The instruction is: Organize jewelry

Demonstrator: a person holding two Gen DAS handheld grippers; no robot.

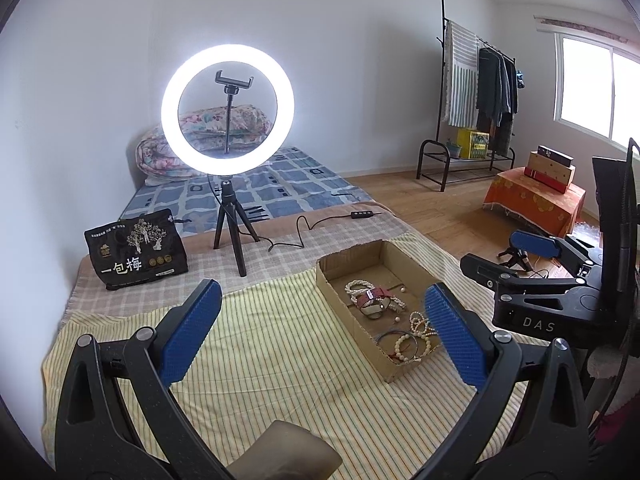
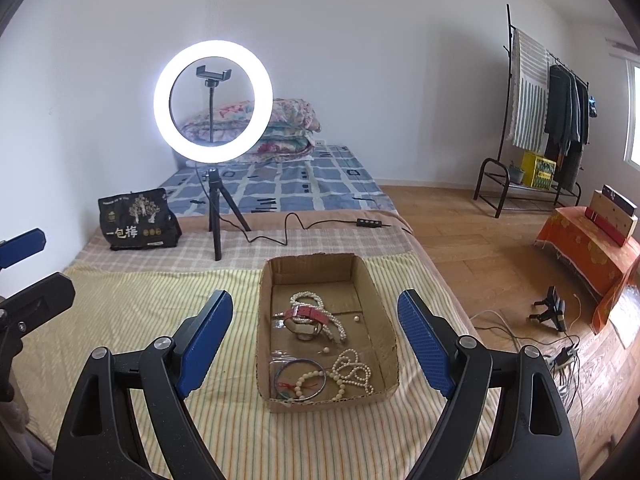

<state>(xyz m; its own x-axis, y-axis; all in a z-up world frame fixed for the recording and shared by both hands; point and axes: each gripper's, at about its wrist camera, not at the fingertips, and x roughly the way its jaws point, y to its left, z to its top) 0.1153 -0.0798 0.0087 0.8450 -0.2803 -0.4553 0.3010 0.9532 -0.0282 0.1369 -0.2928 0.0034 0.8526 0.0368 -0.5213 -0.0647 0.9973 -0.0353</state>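
step: reach into cardboard box [image 2: 380, 300] | jewelry: lower centre, red watch [image 2: 308, 314] above bead bracelets [image 2: 352, 368] | right tool [image 2: 316, 344]: wide open, empty | left tool [image 1: 324, 332]: wide open, empty | advice: pick one piece, avoid the tangled strands
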